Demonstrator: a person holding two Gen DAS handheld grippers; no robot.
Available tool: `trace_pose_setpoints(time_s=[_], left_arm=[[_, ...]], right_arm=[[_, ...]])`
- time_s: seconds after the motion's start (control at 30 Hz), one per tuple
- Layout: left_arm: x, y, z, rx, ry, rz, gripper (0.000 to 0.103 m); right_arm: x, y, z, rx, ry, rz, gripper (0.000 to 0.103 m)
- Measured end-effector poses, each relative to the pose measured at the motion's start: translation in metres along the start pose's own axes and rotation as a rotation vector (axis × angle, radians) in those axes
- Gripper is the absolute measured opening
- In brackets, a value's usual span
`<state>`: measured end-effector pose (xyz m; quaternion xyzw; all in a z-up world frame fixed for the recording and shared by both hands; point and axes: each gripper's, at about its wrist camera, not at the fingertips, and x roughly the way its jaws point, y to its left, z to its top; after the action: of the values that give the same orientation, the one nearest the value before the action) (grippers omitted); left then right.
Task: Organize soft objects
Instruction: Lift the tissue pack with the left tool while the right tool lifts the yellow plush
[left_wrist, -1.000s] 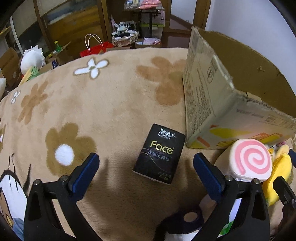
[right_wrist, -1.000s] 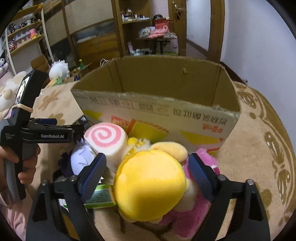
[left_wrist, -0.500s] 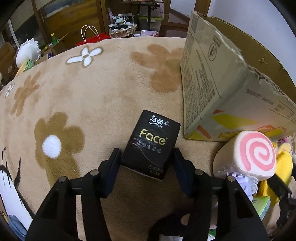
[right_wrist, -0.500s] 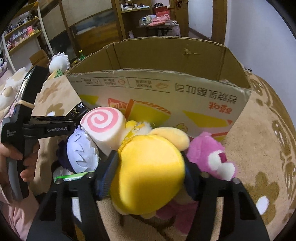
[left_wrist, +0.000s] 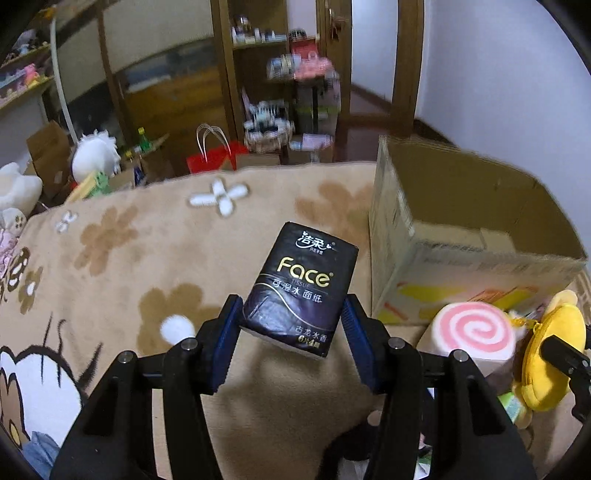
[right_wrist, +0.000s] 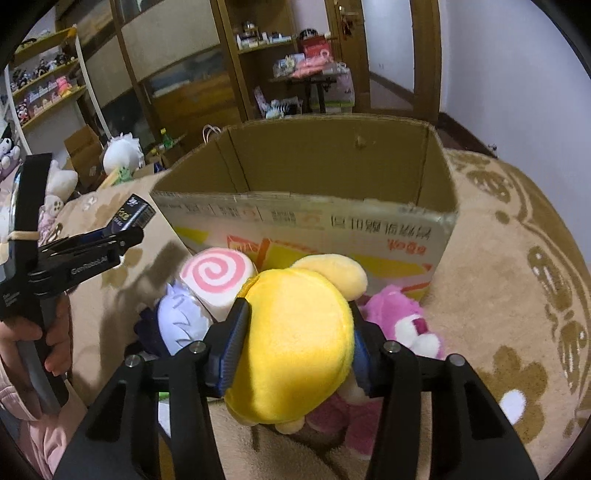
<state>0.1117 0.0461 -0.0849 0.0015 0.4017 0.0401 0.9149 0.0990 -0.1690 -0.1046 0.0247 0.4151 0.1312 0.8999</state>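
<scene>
Your left gripper (left_wrist: 291, 325) has its fingers clamped on the lower end of the black tissue pack (left_wrist: 301, 288), which is lifted clear of the flower-patterned blanket (left_wrist: 122, 258) and tilts up and away from you, just left of the open cardboard box (left_wrist: 465, 236). From the right wrist view the same pack (right_wrist: 135, 216) shows at the tip of that gripper, level with the box's near-left corner.

Your right gripper (right_wrist: 297, 339) is closing its fingers on the yellow plush (right_wrist: 295, 339); the blue pads press into both its sides, so it is grasped. The plush sits at the front of the pile just before the box's (right_wrist: 306, 218) printed near wall. To its left lies the pink swirl roll plush (right_wrist: 216, 280), touching a pale purple spiky plush (right_wrist: 181, 321); to its right, partly under it, is the pink bear plush (right_wrist: 402, 321). The box interior that shows is bare cardboard.
</scene>
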Motion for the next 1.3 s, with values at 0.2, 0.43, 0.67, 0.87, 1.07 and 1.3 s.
trace_pose_setpoints(time_s=[0.2, 0.43, 0.67, 0.87, 1.07, 1.3], left_arm=[[-0.032, 0.003, -0.001, 0.003, -0.065, -0.027, 0.054], [-0.059, -0.001, -0.004, 0.012, -0.111, -0.037, 0.054], [-0.078, -0.002, -0.007, 0.012, -0.162, -0.039, 0.054], [-0.093, -0.002, -0.007, 0.026, -0.215, -0.05, 0.054], [-0.103, -0.007, 0.003, 0.068, -0.27, -0.072, 0.054], [-0.111, -0.022, 0.024, 0.094, -0.318, -0.097, 0.054]], right_arm=[[-0.014, -0.006, 0.003, 0.033, -0.035, 0.004, 0.053], [-0.012, -0.025, -0.003, 0.131, -0.019, 0.038, 0.054], [-0.03, -0.027, 0.001, 0.117, -0.095, -0.003, 0.054], [-0.058, -0.022, 0.007, 0.095, -0.191, -0.014, 0.053], [-0.087, -0.013, 0.022, 0.056, -0.298, -0.033, 0.053], [-0.104, 0.0, 0.043, -0.007, -0.374, -0.064, 0.053]])
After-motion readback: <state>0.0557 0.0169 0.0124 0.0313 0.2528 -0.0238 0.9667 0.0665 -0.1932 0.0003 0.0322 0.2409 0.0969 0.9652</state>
